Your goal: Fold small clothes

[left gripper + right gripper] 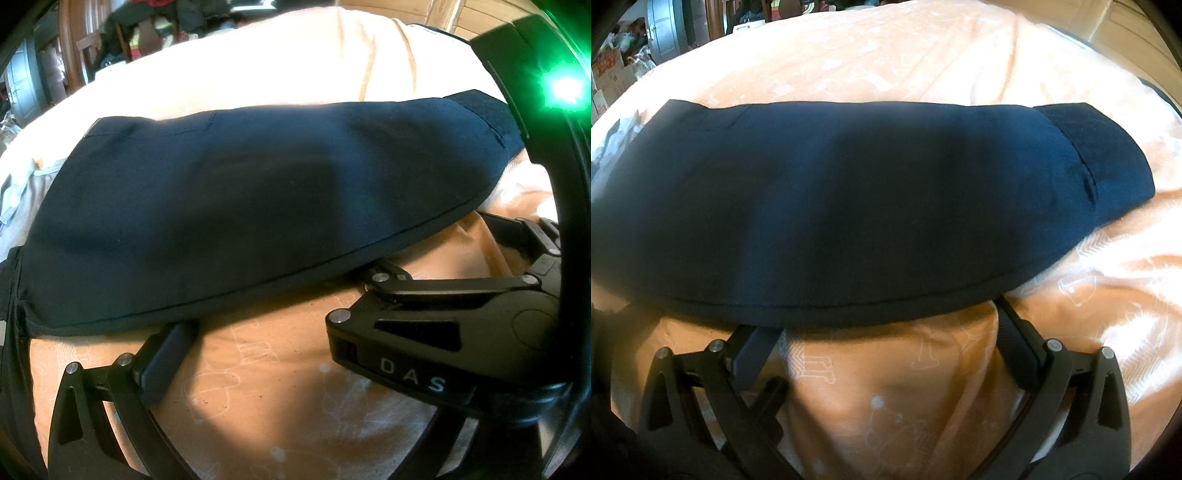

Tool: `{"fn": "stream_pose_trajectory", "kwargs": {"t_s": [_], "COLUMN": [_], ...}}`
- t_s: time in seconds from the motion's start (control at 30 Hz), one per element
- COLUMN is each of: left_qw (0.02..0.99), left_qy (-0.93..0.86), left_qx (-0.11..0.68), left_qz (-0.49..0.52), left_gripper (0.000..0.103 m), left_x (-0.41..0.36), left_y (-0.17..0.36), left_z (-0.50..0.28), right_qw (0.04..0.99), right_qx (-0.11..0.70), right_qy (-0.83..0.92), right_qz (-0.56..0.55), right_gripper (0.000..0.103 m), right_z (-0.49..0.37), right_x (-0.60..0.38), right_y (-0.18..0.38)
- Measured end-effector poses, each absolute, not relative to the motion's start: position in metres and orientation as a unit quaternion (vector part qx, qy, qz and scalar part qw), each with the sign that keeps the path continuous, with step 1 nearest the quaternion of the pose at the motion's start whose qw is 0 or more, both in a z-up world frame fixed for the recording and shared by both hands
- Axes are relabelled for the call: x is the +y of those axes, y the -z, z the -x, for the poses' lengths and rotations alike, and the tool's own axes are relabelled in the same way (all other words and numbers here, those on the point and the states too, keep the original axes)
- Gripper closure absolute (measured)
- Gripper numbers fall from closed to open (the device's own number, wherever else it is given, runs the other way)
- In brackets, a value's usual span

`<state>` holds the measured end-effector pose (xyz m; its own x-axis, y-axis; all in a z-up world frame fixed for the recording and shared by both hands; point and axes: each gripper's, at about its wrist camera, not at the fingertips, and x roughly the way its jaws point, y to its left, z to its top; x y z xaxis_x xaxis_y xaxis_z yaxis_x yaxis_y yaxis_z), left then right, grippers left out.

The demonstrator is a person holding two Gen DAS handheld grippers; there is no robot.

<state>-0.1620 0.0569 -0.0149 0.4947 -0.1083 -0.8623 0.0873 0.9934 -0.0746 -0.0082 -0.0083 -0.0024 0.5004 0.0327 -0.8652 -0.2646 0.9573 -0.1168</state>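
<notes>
On the peach bedsheet [923,66] lies the navy garment [849,206], both the right gripper [886,325] and left gripper [273,299] spread wide, tips seemingly under its near hem, so closing now could pinch sheet too.

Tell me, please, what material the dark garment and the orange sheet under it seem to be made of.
The dark garment looks like a matte navy woven fabric, perhaps cotton: no shine, stitched hems, soft folds. The orange sheet seems thin printed cloth, possibly cotton, judging by its fine wrinkles and pale line drawings. Neither can be told for certain.
</notes>
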Motion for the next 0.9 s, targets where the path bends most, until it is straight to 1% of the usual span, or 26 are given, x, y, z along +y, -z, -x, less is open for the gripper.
{"fn": "stream_pose_trajectory", "kwargs": {"t_s": [0.3, 0.43, 0.53, 0.6, 0.7, 0.73, 0.83, 0.9], "left_qw": [0.867, 0.865, 0.853, 0.826, 0.774, 0.770, 0.784, 0.783], "left_qy": [0.051, 0.056, 0.079, 0.141, 0.261, 0.280, 0.321, 0.339], "left_qx": [0.495, 0.498, 0.516, 0.546, 0.576, 0.574, 0.531, 0.519], "left_qz": [0.007, -0.007, -0.012, -0.009, -0.001, 0.005, 0.030, 0.057], "left_gripper": [0.000, 0.000, 0.000, 0.000, 0.000, 0.000, 0.000, 0.000], "left_x": [0.053, 0.053, 0.058, 0.065, 0.079, 0.086, 0.125, 0.151], "left_y": [0.015, 0.013, 0.008, 0.001, -0.022, -0.031, -0.078, -0.105], "left_z": [0.163, 0.168, 0.160, 0.163, 0.181, 0.188, 0.219, 0.232], "right_qw": [0.847, 0.846, 0.859, 0.876, 0.917, 0.929, 0.959, 0.966], "right_qx": [0.504, 0.510, 0.489, 0.461, 0.379, 0.348, 0.254, 0.216], "right_qy": [-0.097, -0.106, -0.116, -0.111, -0.122, -0.121, -0.121, -0.138], "right_qz": [0.137, 0.113, 0.097, 0.089, 0.034, 0.025, 0.028, 0.031], "right_gripper": [0.000, 0.000, 0.000, 0.000, 0.000, 0.000, 0.000, 0.000], "right_z": [0.002, -0.004, 0.002, 0.012, 0.036, 0.050, 0.099, 0.127], "right_x": [-0.006, -0.014, -0.018, -0.025, -0.033, -0.032, -0.015, -0.002], "right_y": [-0.001, -0.010, -0.029, -0.052, -0.106, -0.125, -0.182, -0.215]}}
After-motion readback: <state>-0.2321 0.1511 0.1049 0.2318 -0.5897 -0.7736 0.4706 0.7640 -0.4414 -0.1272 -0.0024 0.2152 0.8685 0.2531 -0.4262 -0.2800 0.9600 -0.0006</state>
